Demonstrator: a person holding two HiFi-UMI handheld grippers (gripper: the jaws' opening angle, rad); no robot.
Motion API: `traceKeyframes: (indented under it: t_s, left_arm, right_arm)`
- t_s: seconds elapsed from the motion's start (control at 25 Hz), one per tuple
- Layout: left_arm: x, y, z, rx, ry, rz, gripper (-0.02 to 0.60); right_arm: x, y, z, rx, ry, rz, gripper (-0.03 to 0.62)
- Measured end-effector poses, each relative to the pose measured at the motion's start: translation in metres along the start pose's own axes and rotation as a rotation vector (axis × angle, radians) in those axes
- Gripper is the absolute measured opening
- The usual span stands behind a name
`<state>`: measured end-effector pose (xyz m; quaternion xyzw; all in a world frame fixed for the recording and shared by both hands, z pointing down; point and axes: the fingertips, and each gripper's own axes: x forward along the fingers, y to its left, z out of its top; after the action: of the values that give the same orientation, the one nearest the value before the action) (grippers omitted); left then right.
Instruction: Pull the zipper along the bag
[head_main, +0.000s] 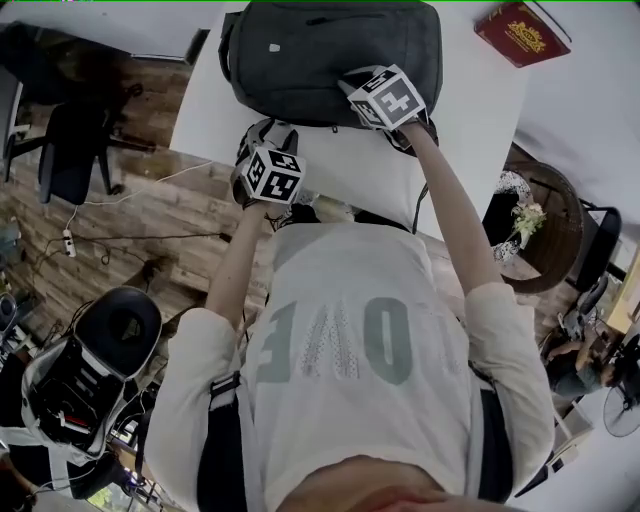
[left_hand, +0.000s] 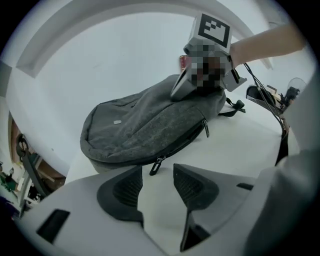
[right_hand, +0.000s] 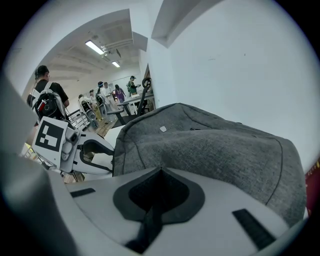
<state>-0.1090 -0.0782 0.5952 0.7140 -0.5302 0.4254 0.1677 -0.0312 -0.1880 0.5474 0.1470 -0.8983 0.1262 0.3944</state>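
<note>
Grey bag (head_main: 330, 55) lies flat on white table (head_main: 470, 130), at 12 o'clock in head view. Left gripper (left_hand: 157, 167): jaws spread, only tabletop between them. Zipper pull (left_hand: 159, 161) hangs just off their tips at 12 o'clock. Right gripper (right_hand: 159, 175): jaws pressed together at bag's edge, 1 o'clock of left gripper. Whether they pinch any fabric cannot be told.

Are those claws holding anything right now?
Left gripper: nothing; open, zipper pull just ahead. Right gripper: shut against the backpack's end; a pinch of fabric cannot be told.
</note>
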Motion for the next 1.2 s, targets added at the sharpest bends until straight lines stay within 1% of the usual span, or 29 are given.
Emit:
traceKeyframes:
  t_s: [0.16, 0.2, 0.24, 0.28, 0.36, 0.44, 0.56, 0.6, 0.64, 0.76, 0.88, 0.92, 1.0, 1.08, 1.16, 1.2]
  left_arm:
    - [0.002, 0.005, -0.001, 0.069, -0.034, -0.124, 0.192]
    - [0.003, 0.007, -0.002, 0.101, -0.033, -0.152, 0.155]
    - [0.004, 0.008, -0.004, 0.140, -0.025, -0.181, 0.084]
    - [0.005, 0.009, -0.005, 0.176, -0.011, -0.212, 0.058]
    - [0.007, 0.007, -0.006, 0.221, 0.022, -0.265, 0.044]
    - [0.007, 0.005, -0.005, 0.273, 0.050, -0.287, 0.039]
    - [0.004, -0.001, -0.006, 0.378, 0.057, -0.267, 0.028]
    - [0.003, -0.004, -0.006, 0.388, 0.050, -0.259, 0.028]
    - [0.001, -0.006, -0.006, 0.378, 0.040, -0.252, 0.028]
    - [-0.004, -0.009, -0.007, 0.323, 0.019, -0.244, 0.028]
    - [-0.004, -0.016, -0.004, 0.339, 0.034, -0.249, 0.028]
    - [-0.003, -0.018, -0.003, 0.327, 0.039, -0.254, 0.028]
    - [-0.002, -0.025, -0.001, 0.297, 0.047, -0.275, 0.028]
    - [-0.001, -0.043, 0.007, 0.313, 0.045, -0.317, 0.029]
    - [0.003, -0.068, 0.023, 0.338, 0.025, -0.363, 0.029]
    - [0.006, -0.080, 0.031, 0.337, 0.013, -0.379, 0.028]
  right_arm:
    - [0.000, 0.000, 0.000, -0.001, -0.001, -0.003, 0.025]
    - [0.000, 0.000, 0.000, -0.003, -0.001, -0.004, 0.025]
    - [0.000, 0.000, 0.000, -0.005, -0.002, -0.005, 0.025]
    - [0.000, -0.001, 0.000, -0.006, -0.003, -0.005, 0.025]
    - [0.000, -0.001, 0.000, -0.006, -0.004, -0.006, 0.025]
    - [0.000, -0.001, 0.000, -0.005, -0.004, -0.008, 0.025]
    - [0.000, -0.001, 0.000, -0.007, -0.004, -0.014, 0.025]
    - [0.000, 0.000, 0.000, -0.010, -0.005, -0.015, 0.025]
    - [0.000, 0.000, 0.000, -0.011, -0.005, -0.015, 0.025]
    - [0.000, 0.000, 0.000, -0.015, -0.008, -0.011, 0.025]
    - [-0.001, -0.001, 0.000, -0.019, -0.016, -0.013, 0.025]
    - [-0.001, 0.000, -0.001, -0.020, -0.018, -0.012, 0.025]
    - [0.000, 0.001, -0.001, -0.020, -0.020, -0.008, 0.025]
    - [-0.001, 0.000, -0.001, -0.019, -0.022, -0.004, 0.025]
    - [-0.001, -0.001, -0.001, -0.015, -0.025, -0.005, 0.025]
    - [-0.001, -0.001, -0.001, -0.013, -0.027, -0.004, 0.025]
